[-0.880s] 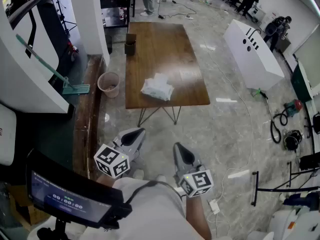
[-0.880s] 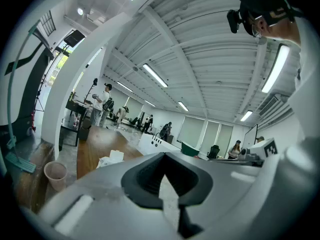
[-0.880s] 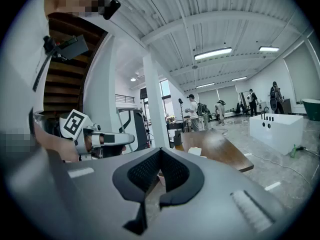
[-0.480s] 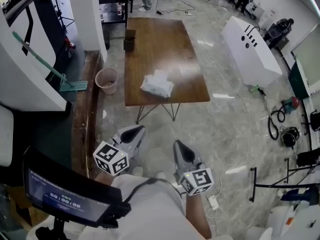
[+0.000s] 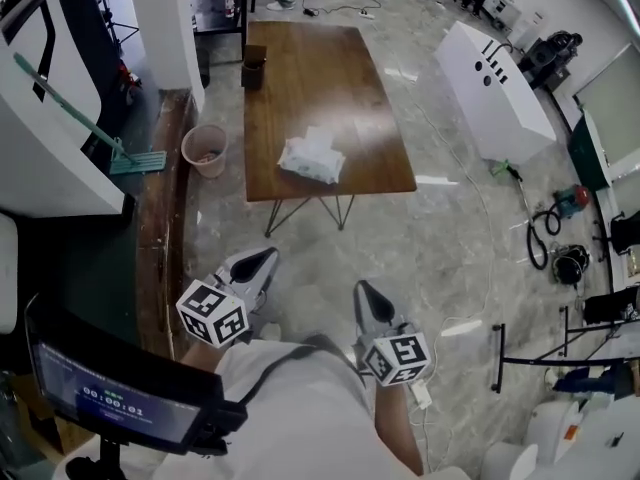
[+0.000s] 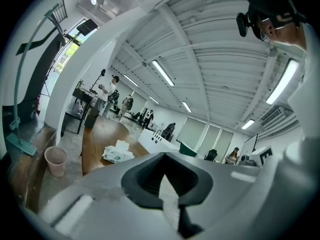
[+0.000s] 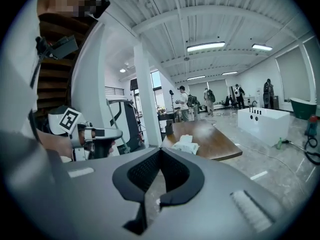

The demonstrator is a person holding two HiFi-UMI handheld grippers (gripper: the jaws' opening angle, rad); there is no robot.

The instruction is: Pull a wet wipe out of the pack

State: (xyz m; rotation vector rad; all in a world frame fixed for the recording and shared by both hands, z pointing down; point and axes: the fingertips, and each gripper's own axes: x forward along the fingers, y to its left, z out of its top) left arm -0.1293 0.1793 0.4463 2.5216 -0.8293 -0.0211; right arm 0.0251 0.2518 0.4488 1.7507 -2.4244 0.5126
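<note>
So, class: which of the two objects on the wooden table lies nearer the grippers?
The white wet wipe pack, toward the near end; the dark box stands at the far corner.

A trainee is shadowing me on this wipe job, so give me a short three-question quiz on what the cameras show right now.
1. True or false: the wet wipe pack lies on the wooden table.
2. What stands on the floor left of the table in the head view? A) a chair B) a pink waste bin C) a ladder
3. Fill in: the jaws of the left gripper and the right gripper are ____, well short of the table.
Key: 1 true. 2 B, the pink waste bin. 3 shut, with nothing between them.
</note>
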